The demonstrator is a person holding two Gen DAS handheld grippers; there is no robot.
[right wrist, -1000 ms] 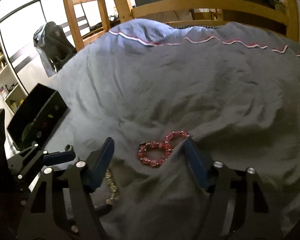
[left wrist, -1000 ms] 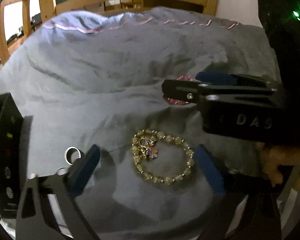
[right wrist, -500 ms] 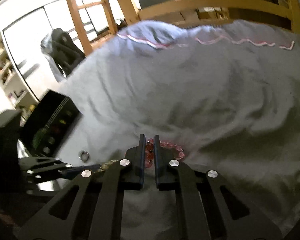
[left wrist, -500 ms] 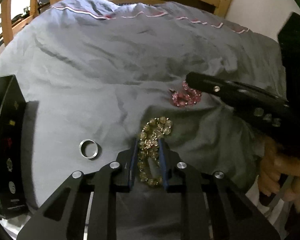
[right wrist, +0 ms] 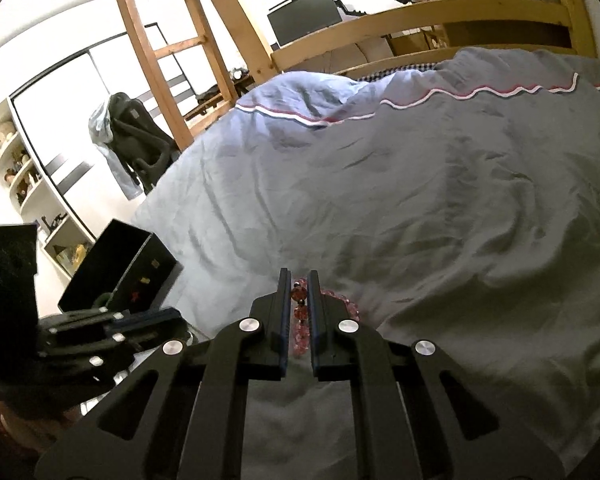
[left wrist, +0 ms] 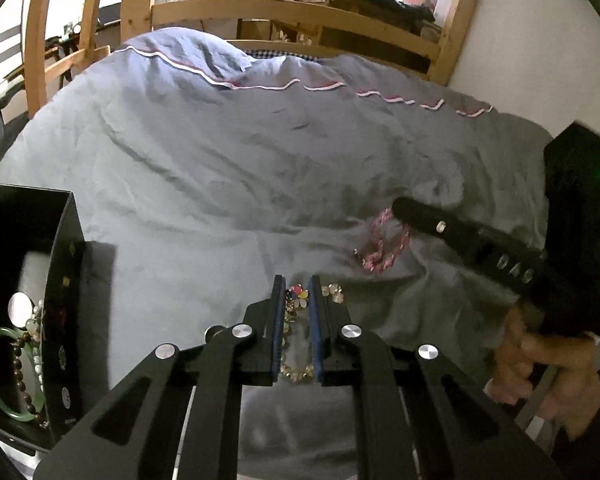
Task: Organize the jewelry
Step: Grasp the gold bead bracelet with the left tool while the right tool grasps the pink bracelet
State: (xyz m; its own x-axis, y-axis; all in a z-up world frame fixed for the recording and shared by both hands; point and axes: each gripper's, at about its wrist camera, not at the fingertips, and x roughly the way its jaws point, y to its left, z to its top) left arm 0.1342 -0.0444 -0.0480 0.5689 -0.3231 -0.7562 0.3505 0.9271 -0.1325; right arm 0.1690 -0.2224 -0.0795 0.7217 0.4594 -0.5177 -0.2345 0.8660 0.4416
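My left gripper [left wrist: 297,285] is shut on a yellow-green bead bracelet [left wrist: 296,308] with a flower charm, held just above the grey-blue duvet. My right gripper [right wrist: 299,278] is shut on a pink bead bracelet [right wrist: 300,326]. In the left wrist view the pink bracelet [left wrist: 382,240] hangs from the right gripper's tip [left wrist: 400,204] over the duvet. A black jewelry box [left wrist: 28,320] stands open at the left, with a green bangle [left wrist: 4,376] and bead strings inside. The box also shows in the right wrist view [right wrist: 120,268].
A rumpled grey-blue duvet [left wrist: 220,168] covers the bed. A wooden bed frame and ladder [right wrist: 160,52] stand behind it. A chair with draped clothes [right wrist: 128,144] stands beyond the bed's left side. A white wall [left wrist: 540,60] runs along the right.
Both grippers closed on their bracelets, then lifted them off the duvet. The silver ring seen earlier beside the left gripper is out of view now.
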